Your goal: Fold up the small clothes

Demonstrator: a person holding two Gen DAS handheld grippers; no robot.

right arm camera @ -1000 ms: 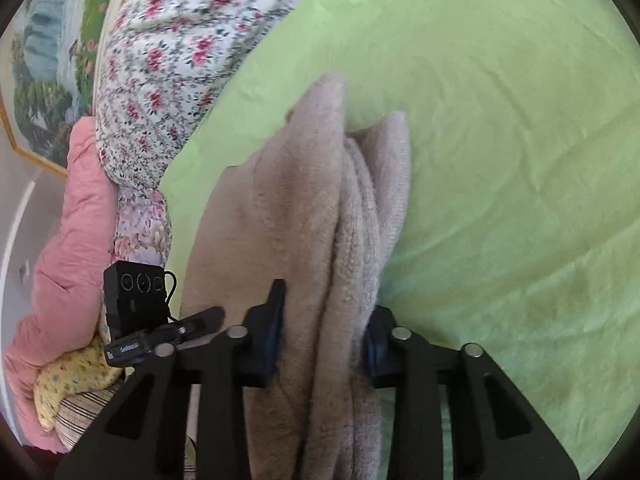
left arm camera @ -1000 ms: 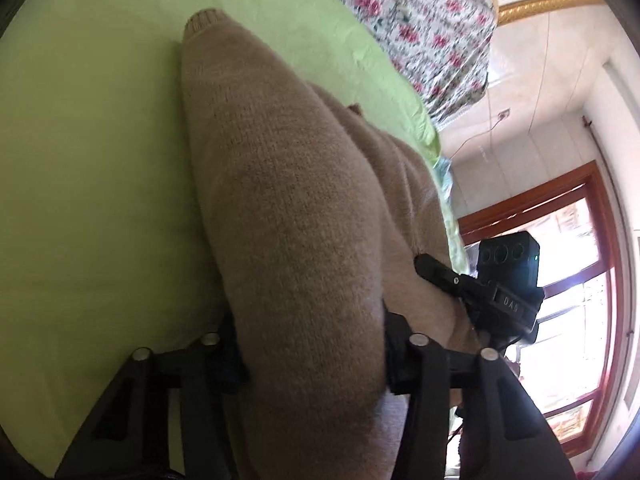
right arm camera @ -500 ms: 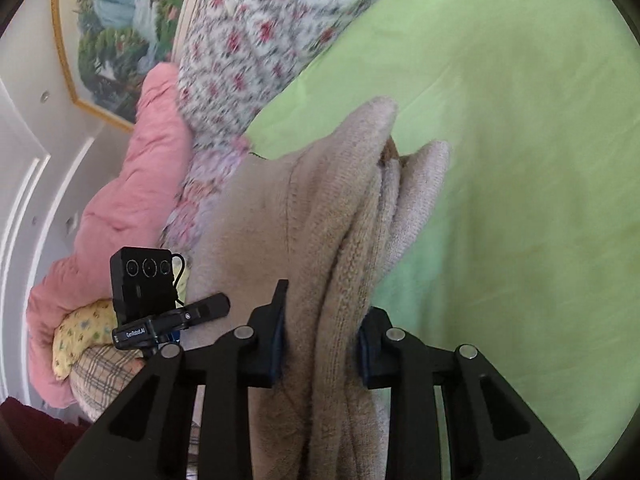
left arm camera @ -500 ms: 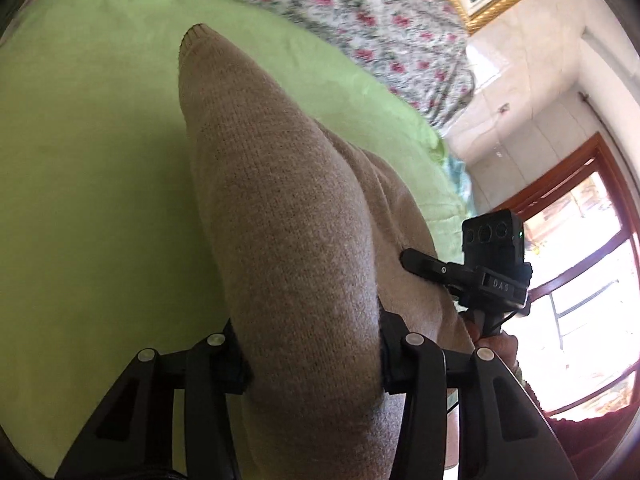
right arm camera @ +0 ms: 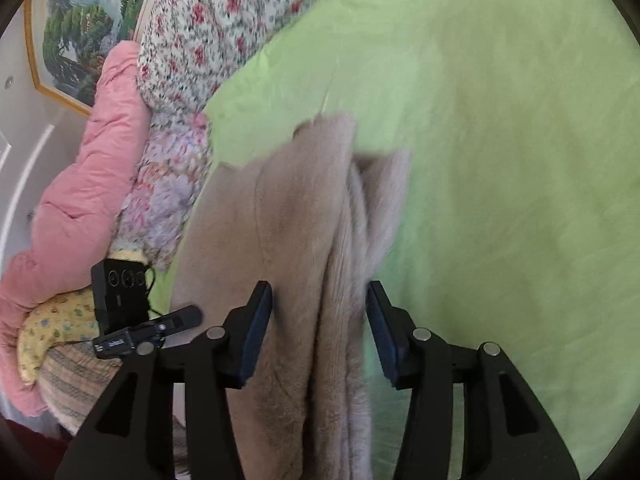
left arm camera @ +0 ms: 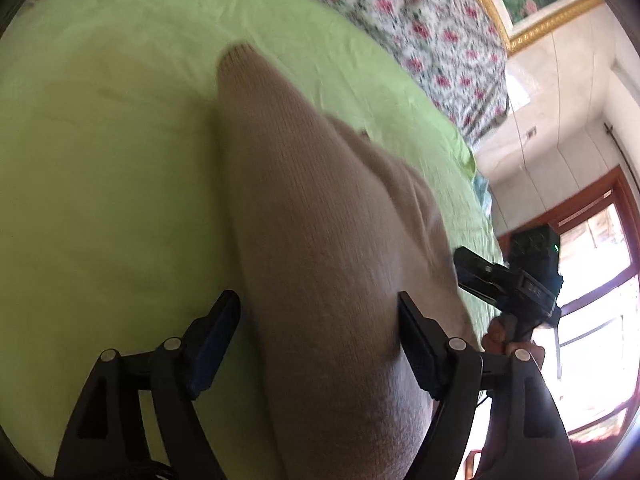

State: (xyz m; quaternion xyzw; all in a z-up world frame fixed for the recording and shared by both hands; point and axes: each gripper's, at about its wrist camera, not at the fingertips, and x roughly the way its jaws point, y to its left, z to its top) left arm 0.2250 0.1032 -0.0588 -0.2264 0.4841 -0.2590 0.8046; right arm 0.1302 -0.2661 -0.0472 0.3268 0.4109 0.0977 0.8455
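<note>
Both our grippers have just been opening: the left gripper stands wide and the right gripper narrower, pads off the tan sweater that lay clamped before. It still runs between each pair of jaws and ahead of them, draped on the green bed sheet
</note>
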